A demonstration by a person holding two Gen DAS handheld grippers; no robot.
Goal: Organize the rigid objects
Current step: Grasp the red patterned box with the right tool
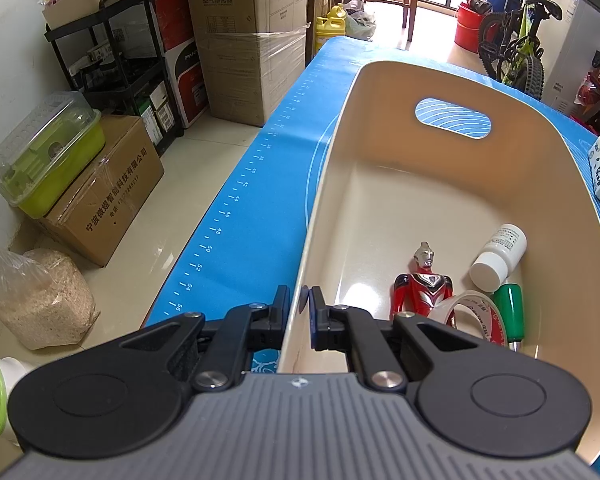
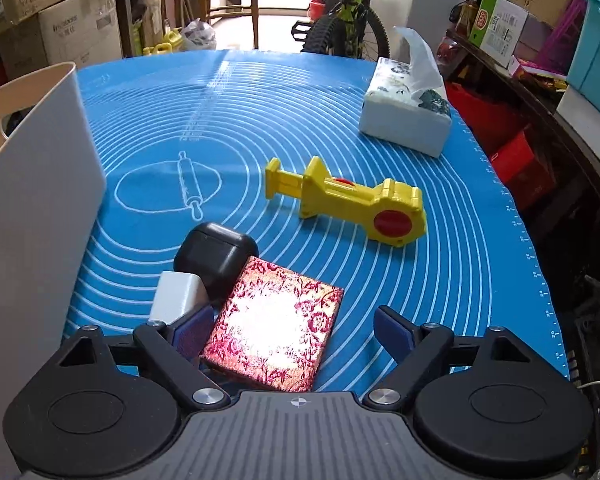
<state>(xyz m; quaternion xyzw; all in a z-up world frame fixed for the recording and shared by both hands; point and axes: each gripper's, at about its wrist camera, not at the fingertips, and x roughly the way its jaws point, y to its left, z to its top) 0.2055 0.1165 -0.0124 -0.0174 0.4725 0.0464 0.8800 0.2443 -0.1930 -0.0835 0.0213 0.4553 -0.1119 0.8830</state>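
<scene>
- Gripping the near wall of the cream bin [image 1: 380, 92], the left gripper [image 1: 299, 312] has its fingers closed on the rim, one finger outside and one inside.
- Spread wide, the right gripper [image 2: 292, 328] holds nothing; the brocade box [image 2: 276, 320] lies between its fingers, nearer to the left one, turned a little askew.
- The right hand is clearly the nearer one; I judge it must close across the box's sides.
- Only the left view shows the bin's contents: toy figure [image 1: 422, 284], white bottle [image 1: 500, 254], tape roll [image 1: 470, 312].
- Only the right view shows the black case [image 2: 216, 254], the yellow toy [image 2: 352, 202] and the white block [image 2: 176, 294] on the blue mat [image 2: 300, 112].
</scene>
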